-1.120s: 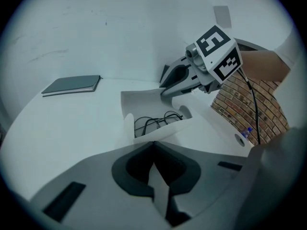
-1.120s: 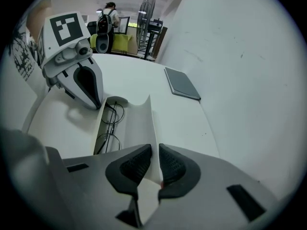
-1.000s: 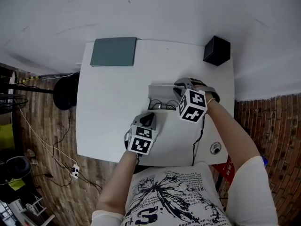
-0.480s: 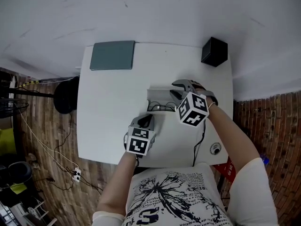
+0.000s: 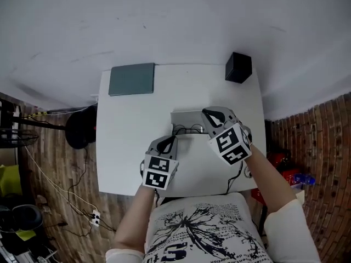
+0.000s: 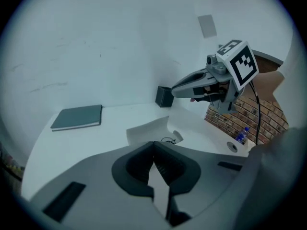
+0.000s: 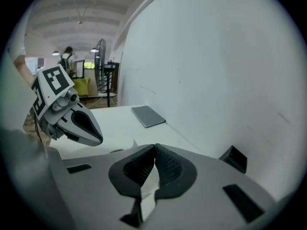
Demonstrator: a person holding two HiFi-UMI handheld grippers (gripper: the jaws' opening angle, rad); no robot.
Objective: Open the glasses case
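Lying open on the white desk (image 5: 126,130), the glasses case (image 5: 186,118) sits near the tips of both tools. The left tool (image 5: 169,142) is closed on nothing. The right tool (image 5: 210,115) is closed and empty too.

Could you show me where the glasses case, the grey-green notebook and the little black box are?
glasses case (image 5: 185,117): head view, on its open lid.
grey-green notebook (image 5: 131,79): head view, middle of its cover.
black box (image 5: 238,67): head view, on its top face.
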